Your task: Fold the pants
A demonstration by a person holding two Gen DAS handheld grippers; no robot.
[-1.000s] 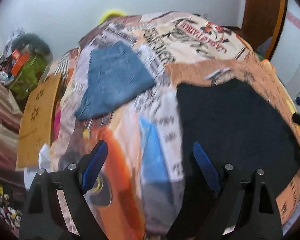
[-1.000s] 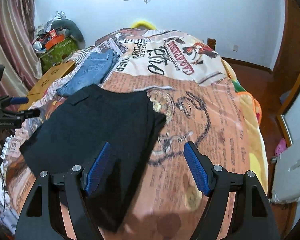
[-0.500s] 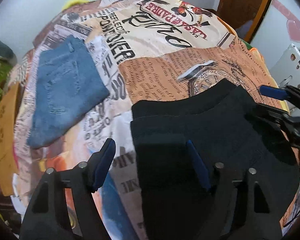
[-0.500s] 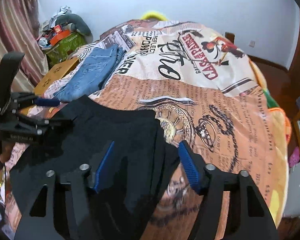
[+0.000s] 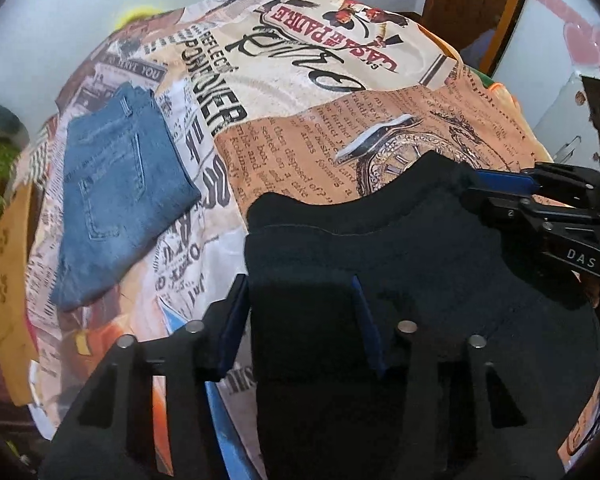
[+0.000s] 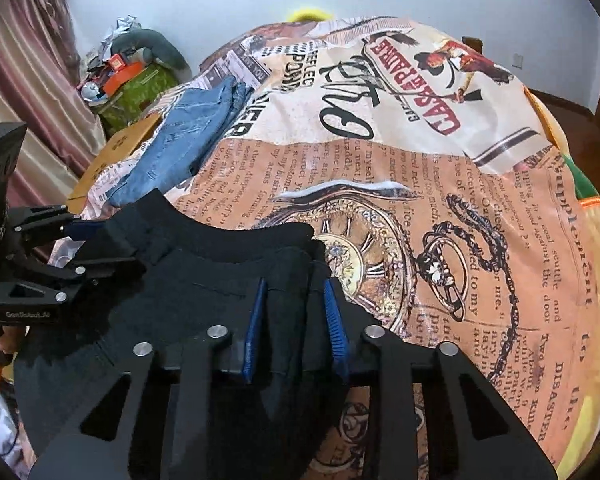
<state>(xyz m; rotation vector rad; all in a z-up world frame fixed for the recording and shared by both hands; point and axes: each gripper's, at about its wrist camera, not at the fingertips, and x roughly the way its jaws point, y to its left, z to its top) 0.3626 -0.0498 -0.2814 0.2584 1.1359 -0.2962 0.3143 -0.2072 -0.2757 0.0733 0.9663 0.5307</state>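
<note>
Left tongs (image 5: pixel 300 322), right tongs (image 6: pixel 294 320): black frames, blue pads, silver screws, "DAS" marking.
</note>
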